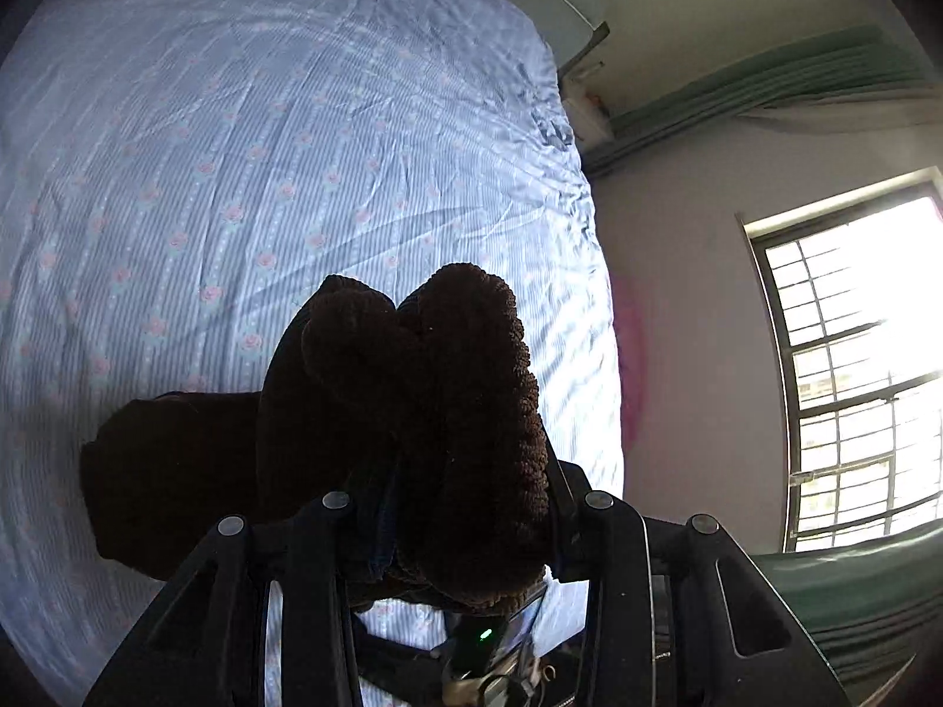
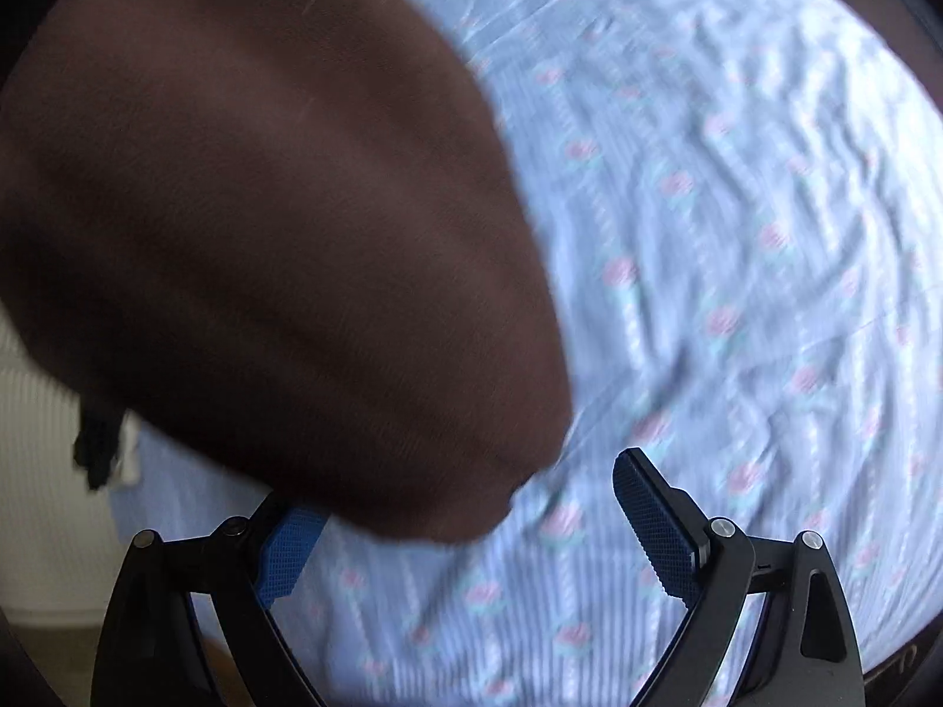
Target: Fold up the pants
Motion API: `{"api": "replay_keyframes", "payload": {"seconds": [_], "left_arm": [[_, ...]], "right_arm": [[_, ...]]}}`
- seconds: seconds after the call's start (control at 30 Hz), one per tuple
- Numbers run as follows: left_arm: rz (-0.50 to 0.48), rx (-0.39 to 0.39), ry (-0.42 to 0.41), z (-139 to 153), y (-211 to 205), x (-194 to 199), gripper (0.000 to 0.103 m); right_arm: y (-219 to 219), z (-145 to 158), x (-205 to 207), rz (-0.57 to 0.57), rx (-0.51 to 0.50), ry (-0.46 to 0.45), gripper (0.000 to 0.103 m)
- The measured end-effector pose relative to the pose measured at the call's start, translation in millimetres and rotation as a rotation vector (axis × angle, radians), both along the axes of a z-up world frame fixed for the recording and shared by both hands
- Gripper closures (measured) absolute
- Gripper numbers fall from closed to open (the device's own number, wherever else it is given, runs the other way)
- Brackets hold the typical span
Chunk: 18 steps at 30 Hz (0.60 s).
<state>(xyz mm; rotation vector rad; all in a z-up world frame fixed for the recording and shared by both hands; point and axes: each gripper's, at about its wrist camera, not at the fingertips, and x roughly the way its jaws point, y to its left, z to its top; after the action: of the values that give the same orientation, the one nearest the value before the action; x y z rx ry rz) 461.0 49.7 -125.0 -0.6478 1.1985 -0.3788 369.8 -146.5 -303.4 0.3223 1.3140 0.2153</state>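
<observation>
A: Where are the pants (image 1: 412, 412)?
B: Bunched in the left gripper (image 1: 465, 536), which is clamped narrow on the dark brown fabric above the blue flowered bed sheet (image 1: 236, 147); more cloth trails down left.
A: And the right gripper (image 2: 471, 530)?
B: Jaws wide, pinching nothing; the blurred pants fill the left side over its left pad

Dark brown pants (image 1: 448, 412), bunched and partly raised off the bed sheet (image 1: 247, 147).

In the left wrist view a thick, nubby-textured bunch of the fabric stands up above the sheet, its 2 rounded lobes side by side, while the rest trails down to the left and lies flat on the sheet. In the right wrist view the pants (image 2: 265, 224) appear as a broad, smooth brown fold, blurred, covering the sheet's left part.
</observation>
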Motion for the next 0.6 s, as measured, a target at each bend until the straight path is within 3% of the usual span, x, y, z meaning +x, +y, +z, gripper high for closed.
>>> {"api": "replay_keyframes", "payload": {"seconds": [0.1,0.2,0.3,0.43,0.6], "left_arm": [[0.024,0.029,0.015,-14.2,16.8,-5.2,0.066],[0.055,0.043,0.095,-48.5,40.8,-12.8,0.066],[0.084,0.057,0.196,-93.9,64.0,-32.4,0.067],[0.124,0.116,0.258,-136.8,95.8,-52.3,0.067],[0.096,0.173,0.285,-158.9,114.2,-69.8,0.067]], "right_arm": [[-29.8,10.1,0.9,-0.187,-0.059,-0.043,0.013],[-60.0,3.9,1.1,-0.294,-0.024,0.016,0.013],[-60.8,-3.8,5.1,-0.286,-0.091,0.051,0.013],[-52.2,-12.1,1.8,-0.221,-0.109,0.084,0.013],[-20.2,3.6,-3.5,-0.018,-0.231,-0.013,0.013]]}}
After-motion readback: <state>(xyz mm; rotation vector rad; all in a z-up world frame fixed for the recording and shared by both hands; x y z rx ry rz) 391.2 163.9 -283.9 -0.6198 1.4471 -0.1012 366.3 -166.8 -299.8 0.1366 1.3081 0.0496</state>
